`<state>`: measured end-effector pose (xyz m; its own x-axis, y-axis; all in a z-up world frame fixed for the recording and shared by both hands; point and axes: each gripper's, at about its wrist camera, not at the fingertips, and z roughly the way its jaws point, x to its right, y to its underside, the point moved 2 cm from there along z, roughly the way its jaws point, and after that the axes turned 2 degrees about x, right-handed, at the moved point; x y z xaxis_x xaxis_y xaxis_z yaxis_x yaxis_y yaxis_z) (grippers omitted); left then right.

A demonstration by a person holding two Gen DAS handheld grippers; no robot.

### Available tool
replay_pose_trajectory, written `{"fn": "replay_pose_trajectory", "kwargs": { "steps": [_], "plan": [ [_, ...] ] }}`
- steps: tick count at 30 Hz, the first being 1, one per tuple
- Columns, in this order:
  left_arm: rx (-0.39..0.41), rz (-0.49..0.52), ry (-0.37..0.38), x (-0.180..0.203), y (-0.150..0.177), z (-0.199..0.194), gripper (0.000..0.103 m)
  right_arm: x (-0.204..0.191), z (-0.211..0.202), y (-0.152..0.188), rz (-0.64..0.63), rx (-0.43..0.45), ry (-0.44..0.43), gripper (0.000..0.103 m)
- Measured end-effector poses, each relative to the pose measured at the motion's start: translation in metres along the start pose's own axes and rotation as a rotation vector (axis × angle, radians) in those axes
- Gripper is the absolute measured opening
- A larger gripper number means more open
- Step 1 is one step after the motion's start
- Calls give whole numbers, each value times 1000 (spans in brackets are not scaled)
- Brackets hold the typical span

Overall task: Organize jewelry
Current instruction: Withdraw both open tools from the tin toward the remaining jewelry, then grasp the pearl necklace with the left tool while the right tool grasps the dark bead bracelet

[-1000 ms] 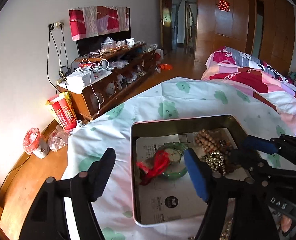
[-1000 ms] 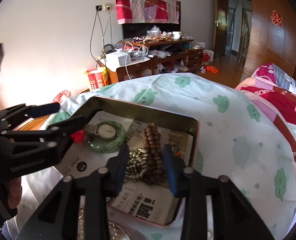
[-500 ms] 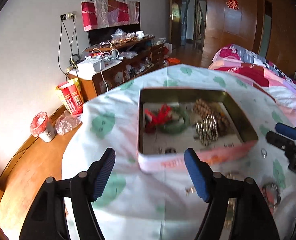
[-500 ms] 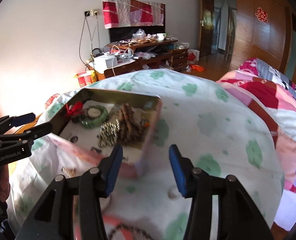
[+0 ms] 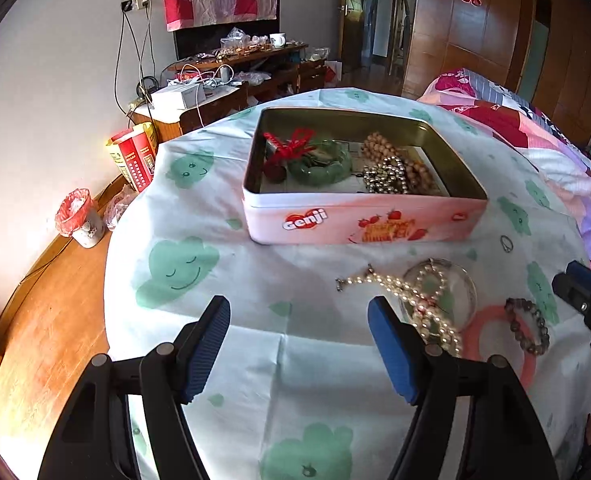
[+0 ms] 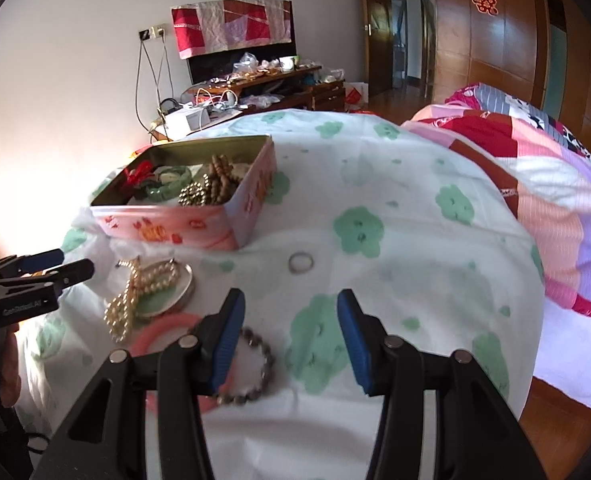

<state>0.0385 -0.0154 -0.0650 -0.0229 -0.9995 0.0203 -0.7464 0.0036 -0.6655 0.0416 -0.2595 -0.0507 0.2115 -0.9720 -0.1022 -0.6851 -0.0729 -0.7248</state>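
Note:
A pink tin [image 5: 359, 222] [image 6: 167, 228] stands open on the cloth-covered table; it holds a green bangle [image 5: 321, 166], a red tassel [image 5: 291, 146], wooden beads [image 5: 391, 152] and a metal bead bracelet [image 5: 387, 178]. In front of it lie a pearl necklace [image 5: 399, 288] [image 6: 135, 292] over a round glass dish [image 5: 461, 280], a pink ring-shaped bangle [image 5: 495, 340] [image 6: 163, 332], a dark bead bracelet [image 5: 529, 326] [image 6: 255, 364] and a small ring [image 5: 506, 243] [image 6: 300, 262]. My left gripper [image 5: 299, 344] is open and empty, back from the tin. My right gripper [image 6: 289, 336] is open and empty, above the dark bracelet.
A white cloth with green prints [image 5: 183, 264] covers the table. A bed with a patchwork quilt [image 6: 535, 168] is on the right. A cluttered wooden TV cabinet [image 5: 231, 80] stands at the far wall, with a small bin [image 5: 79, 218] and a red box [image 5: 133, 156] on the wooden floor.
Both grippers have pulled back from over the tin toward the table's near side. The loose jewelry in front of the tin has come into view. Both stay open and empty.

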Motion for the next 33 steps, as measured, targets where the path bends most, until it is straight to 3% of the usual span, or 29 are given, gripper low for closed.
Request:
{"fn": "replay_pose_trajectory", "kwargs": {
  "steps": [22,33],
  "plan": [
    [-7,78,48,47,11,-2,72,-25,-4,23,-65,-6,-25,51],
    [-39,84,98,53,17,7,71,-46,3,33,-116,-37,-86,50]
  ]
}}
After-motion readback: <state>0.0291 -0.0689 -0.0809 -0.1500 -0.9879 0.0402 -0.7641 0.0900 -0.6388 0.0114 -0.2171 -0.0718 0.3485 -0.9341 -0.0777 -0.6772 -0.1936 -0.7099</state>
